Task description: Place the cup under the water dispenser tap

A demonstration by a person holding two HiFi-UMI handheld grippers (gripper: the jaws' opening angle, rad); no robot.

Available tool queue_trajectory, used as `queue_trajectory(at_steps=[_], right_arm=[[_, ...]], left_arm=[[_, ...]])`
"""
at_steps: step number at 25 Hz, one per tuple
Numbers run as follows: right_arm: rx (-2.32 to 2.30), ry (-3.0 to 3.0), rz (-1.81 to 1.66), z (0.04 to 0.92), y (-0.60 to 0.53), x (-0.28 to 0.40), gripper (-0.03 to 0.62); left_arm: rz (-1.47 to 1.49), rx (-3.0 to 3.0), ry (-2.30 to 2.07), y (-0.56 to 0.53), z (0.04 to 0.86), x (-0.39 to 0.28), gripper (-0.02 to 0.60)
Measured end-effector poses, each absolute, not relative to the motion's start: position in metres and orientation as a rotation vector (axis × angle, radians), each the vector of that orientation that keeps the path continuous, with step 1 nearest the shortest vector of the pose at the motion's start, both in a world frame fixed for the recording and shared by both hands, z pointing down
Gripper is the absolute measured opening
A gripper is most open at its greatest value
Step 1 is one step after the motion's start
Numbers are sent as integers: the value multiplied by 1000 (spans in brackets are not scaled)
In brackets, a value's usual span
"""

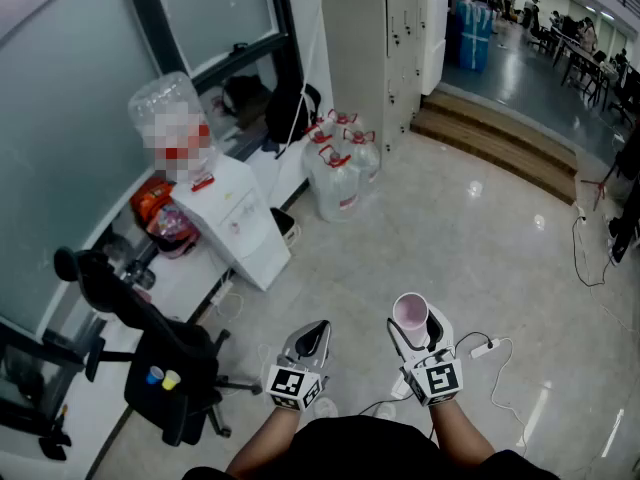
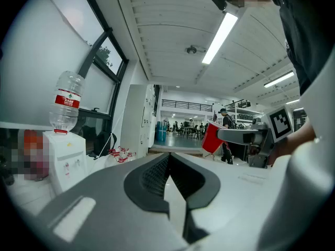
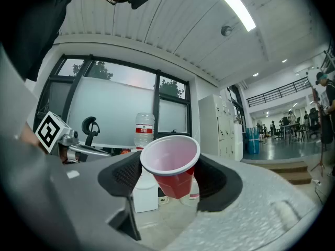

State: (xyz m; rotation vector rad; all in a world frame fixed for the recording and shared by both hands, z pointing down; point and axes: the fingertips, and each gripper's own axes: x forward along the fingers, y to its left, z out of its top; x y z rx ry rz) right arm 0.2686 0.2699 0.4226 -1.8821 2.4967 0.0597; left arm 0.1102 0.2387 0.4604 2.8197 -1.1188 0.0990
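Observation:
A red plastic cup (image 3: pixel 172 178) with a white inside stands upright between the jaws of my right gripper (image 3: pixel 170 166), which is shut on it. From the head view the cup (image 1: pixel 410 311) is held level over the floor, well away from the white water dispenser (image 1: pixel 238 223) by the window wall at the left. A clear bottle (image 1: pixel 168 108) sits upside down on the dispenser. My left gripper (image 1: pixel 313 336) hangs beside the right one, jaws shut with nothing in them. In the left gripper view the dispenser (image 2: pixel 65 160) stands at the far left and the cup (image 2: pixel 211 138) at the right.
A black office chair (image 1: pixel 150 358) stands at the near left. Several full water jugs (image 1: pixel 340 173) stand past the dispenser. A white power strip (image 1: pixel 484 348) and cable lie on the tiled floor at the right. Wooden steps (image 1: pixel 500 143) rise at the far right.

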Motion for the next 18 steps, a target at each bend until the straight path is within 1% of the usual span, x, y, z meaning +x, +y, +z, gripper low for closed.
queue_trajectory(at_steps=[12,18], right_arm=[[-1903,2495,59,424,257,243,318],[-1910,2493,63,423,254,217,318]], left_arm=[[109,2800,-1149,224,465,75,17],[107,2803,-1124,222,467,52,17]])
